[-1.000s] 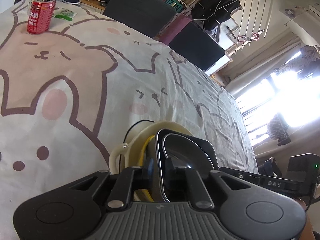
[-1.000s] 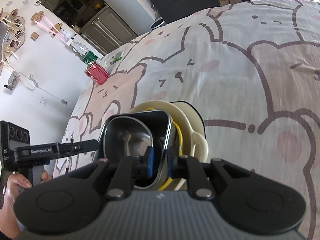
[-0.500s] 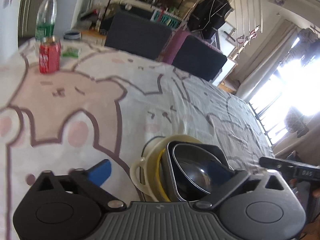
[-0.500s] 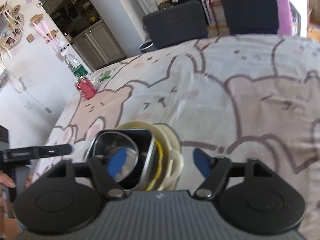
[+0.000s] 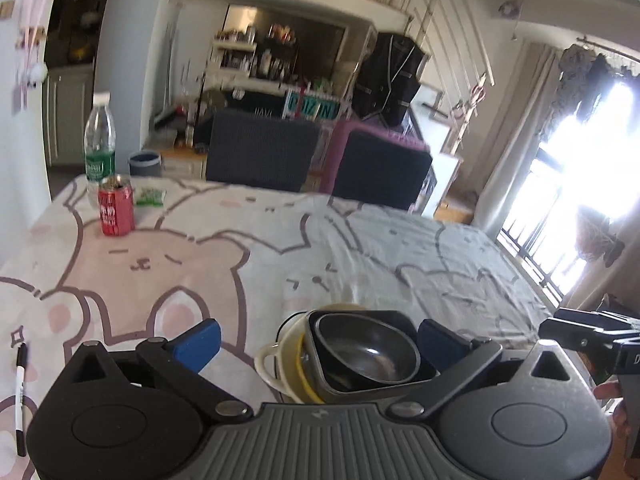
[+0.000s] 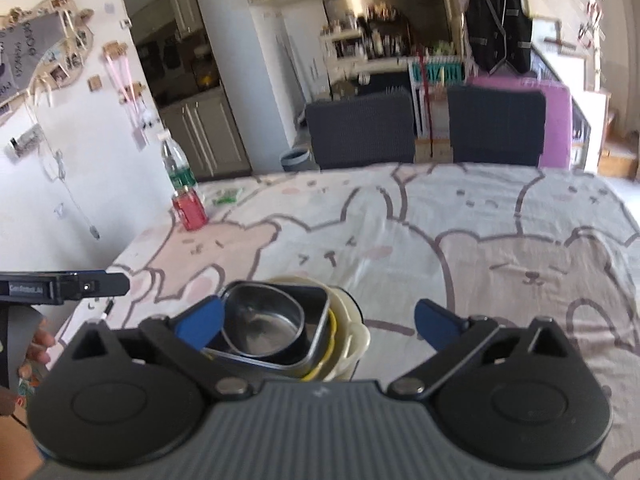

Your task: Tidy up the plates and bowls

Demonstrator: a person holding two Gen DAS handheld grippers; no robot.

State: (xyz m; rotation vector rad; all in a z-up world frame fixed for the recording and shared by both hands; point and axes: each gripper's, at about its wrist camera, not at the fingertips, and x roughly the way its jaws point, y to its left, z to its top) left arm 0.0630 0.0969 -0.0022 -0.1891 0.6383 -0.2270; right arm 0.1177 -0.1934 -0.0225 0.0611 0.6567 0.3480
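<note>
Legible writing is scarce: the red can (image 5: 116, 211) near the surface's (image 5: 280, 248) far left corner carries white characters too blurred to read, and the green label on the water bottle (image 5: 99, 148) behind it is equally unreadable. The other handheld unit shows partial lettering, "GenRobot" (image 6: 24, 289), in the right wrist view. The left gripper (image 5: 316, 340) is released, blue pads spread wide and clear of the stack. The right gripper (image 6: 316, 318) is likewise released, holding nothing. The stacked bowls sit near the surface's near edge: a dark squarish metal bowl (image 5: 366, 350) nested over a yellow rim inside a cream handled bowl (image 5: 276, 364). Their lower portions are hidden by gripper bodies. A pen (image 5: 20, 392) lies near the surface's left edge.
</note>
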